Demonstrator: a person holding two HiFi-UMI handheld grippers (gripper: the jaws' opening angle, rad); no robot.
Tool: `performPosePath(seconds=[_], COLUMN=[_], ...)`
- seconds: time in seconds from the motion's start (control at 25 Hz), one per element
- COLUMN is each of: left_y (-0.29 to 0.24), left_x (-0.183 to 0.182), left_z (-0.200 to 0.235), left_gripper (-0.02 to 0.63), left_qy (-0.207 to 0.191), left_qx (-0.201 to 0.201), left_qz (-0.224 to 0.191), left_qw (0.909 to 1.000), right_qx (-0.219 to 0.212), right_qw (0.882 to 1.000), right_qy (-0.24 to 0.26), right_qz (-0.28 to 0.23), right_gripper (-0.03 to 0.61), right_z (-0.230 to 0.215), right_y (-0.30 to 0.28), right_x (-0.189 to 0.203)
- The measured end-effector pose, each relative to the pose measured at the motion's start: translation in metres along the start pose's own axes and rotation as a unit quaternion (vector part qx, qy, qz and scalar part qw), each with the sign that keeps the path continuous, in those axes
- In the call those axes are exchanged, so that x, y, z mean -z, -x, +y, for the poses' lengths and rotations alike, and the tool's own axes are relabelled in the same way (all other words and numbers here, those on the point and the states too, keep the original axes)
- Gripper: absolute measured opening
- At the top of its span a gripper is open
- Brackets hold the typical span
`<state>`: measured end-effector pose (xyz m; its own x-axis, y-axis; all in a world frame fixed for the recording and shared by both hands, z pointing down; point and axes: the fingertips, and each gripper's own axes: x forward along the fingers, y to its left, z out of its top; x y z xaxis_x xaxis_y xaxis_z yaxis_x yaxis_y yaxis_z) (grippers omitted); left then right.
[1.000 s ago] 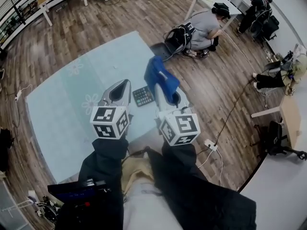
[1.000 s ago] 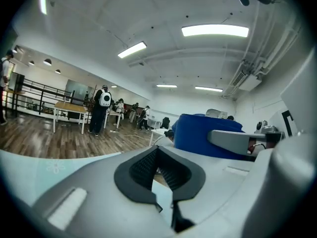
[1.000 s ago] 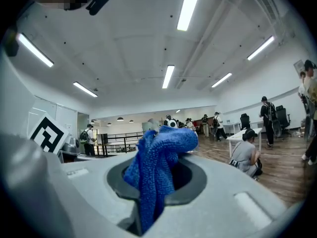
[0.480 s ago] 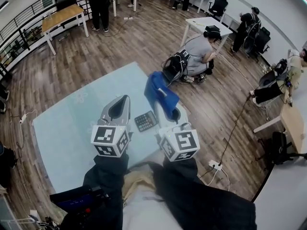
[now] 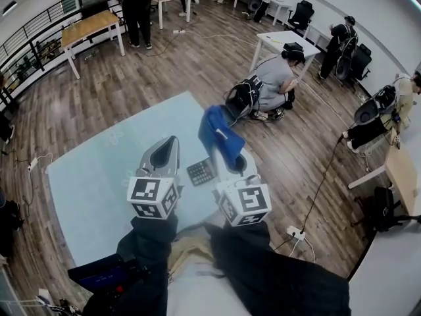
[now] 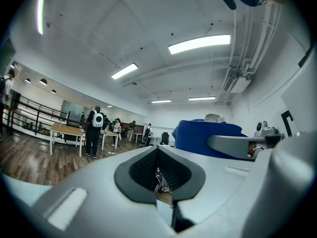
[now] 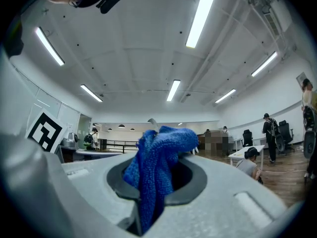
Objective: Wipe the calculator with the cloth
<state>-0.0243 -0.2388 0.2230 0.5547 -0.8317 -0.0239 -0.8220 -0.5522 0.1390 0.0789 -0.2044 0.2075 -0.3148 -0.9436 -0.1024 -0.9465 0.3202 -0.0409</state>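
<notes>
We can read no text, numbers or brands here; the calculator key markings are too small to make out.

Bright, even light comes from long ceiling strips, which glare white in both gripper views. Shadows on the counter are faint and soft-edged. Every view bulges like a fisheye, and the gripper views go black at the corners. The cloth shows crisp weave up close.

Calculator on table (pale blue)
</notes>
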Motion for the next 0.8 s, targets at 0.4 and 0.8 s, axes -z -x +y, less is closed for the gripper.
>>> performPosePath(seconds=[0.4, 0.8], left_y=[-0.003, -0.002], left_x=[0.004, 0.007], left_z=[0.013, 0.021], left_gripper=[-0.004, -0.005], left_qy=[-0.001, 0.007], left_qx=[0.0, -0.002], left_qz=[0.004, 0.014], left_qw=[1.0, 0.9999], right_qx=[-0.003, -0.008], right_qw=[1.0, 1.0], right_qy=[0.001, -0.006], right_qz=[-0.001, 0.005], right_gripper=[0.064, 0.063], right_z=[0.006, 0.013], right_y=[-0.013, -0.019], right_x=[0.006, 0.008])
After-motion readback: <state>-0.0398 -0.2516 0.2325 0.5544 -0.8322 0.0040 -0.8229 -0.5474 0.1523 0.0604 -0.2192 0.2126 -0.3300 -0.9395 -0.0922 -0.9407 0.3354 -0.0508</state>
